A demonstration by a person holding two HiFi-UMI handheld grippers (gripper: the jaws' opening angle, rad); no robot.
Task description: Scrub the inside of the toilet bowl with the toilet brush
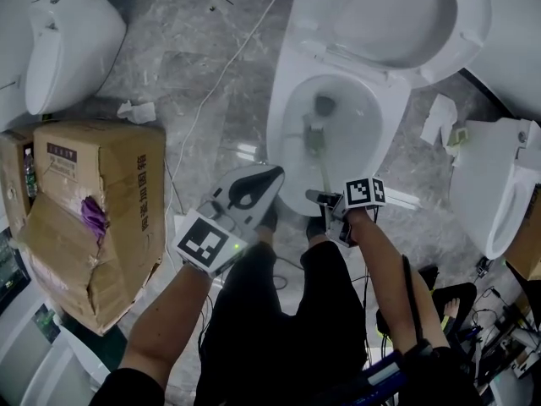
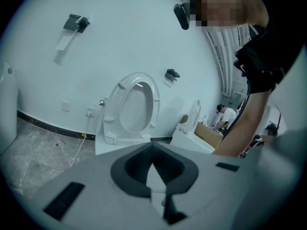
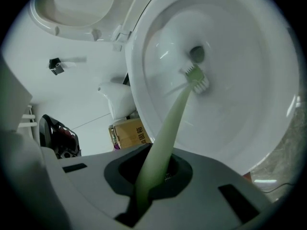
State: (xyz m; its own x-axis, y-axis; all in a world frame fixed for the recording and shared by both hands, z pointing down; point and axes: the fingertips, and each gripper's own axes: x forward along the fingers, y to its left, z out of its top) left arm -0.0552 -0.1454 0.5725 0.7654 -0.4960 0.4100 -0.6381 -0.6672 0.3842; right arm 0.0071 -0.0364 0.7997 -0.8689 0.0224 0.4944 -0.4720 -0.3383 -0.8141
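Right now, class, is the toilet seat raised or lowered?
Raised. The seat stands tipped back behind the bowl, whose bare rim is exposed with the brush inside.

We see cool, even indoor light, with soft glare on the toilet bowl (image 3: 240, 119). Both gripper views darken and bend at their edges, foregrounds blurred.

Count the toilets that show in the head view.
3. The open toilet at centre, with the toilet brush in it; a second toilet at upper left; a third toilet at the right edge. More may lie outside the frame.
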